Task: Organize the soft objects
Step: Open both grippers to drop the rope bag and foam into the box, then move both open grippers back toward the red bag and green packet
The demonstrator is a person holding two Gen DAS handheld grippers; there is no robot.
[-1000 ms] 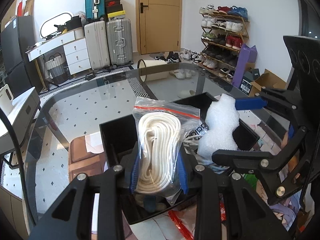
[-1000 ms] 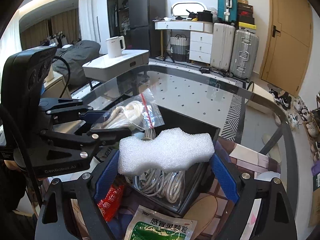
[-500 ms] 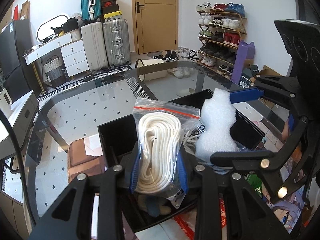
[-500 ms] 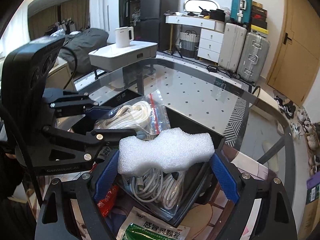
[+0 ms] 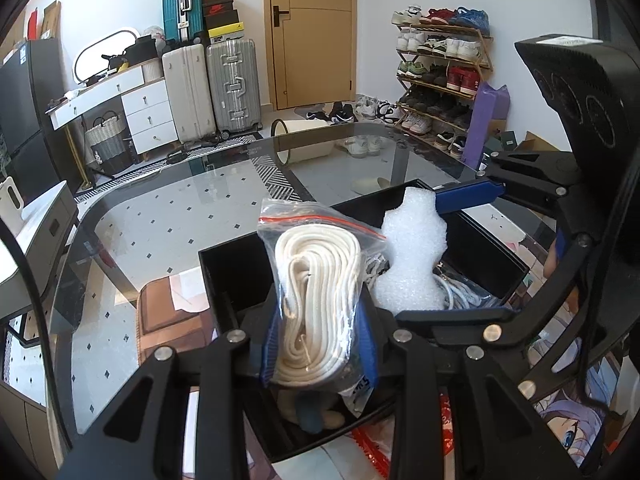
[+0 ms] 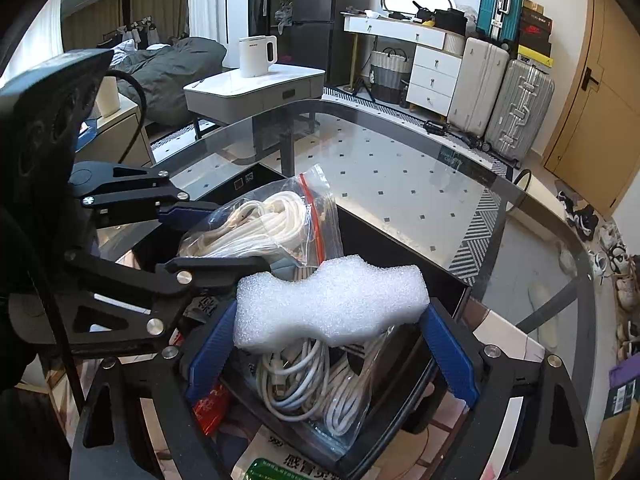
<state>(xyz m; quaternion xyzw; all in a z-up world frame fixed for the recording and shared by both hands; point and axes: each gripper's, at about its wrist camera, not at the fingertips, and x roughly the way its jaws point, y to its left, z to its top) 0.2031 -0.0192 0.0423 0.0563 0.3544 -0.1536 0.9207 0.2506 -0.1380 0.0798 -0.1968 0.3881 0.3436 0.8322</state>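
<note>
Over the black box [image 5: 496, 252], near edge of the desk [image 5: 168, 216]:
Left gripper [image 5: 318, 344]: fingers clamped on rope bag [image 5: 316, 280]; slippery, floppy, so grip mid-coil.
Right gripper [image 6: 330, 344]: fingers pressing foam piece [image 6: 328, 304] ends; light, squashy.

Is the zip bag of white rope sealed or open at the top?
Cannot tell for sure. The bag of white rope sits pinched in the left gripper; its red zip strip looks flat, but no gap is resolvable.
</note>
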